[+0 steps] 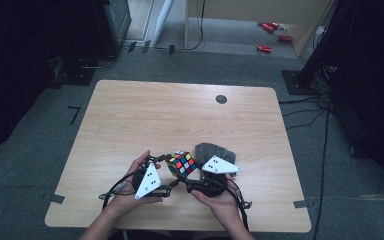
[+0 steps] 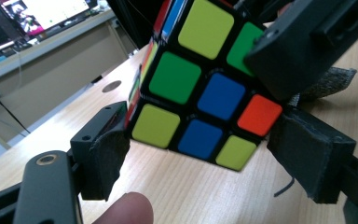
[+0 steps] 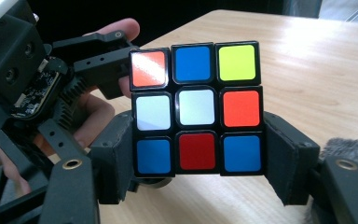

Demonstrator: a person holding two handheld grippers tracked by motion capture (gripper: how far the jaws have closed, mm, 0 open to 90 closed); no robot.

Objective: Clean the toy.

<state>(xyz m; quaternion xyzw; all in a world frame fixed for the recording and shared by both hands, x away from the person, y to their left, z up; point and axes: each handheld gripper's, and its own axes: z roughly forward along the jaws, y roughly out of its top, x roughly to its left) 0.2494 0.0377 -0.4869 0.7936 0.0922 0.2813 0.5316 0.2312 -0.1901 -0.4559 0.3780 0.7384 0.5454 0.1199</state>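
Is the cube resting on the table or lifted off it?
Lifted: the cube is clamped by the right gripper fingers, with bare table showing beneath it.

1. High view: dim overall. The table is the brightest surface; the room at both sides falls to near black. A lit strip of floor lies at the top.
2. Left gripper view: the cube is sharp and evenly lit; the monitor at top left is soft and overexposed.
3. Right gripper view: white glare sits on the cube's upper left orange tile. The background is dark and blurred.
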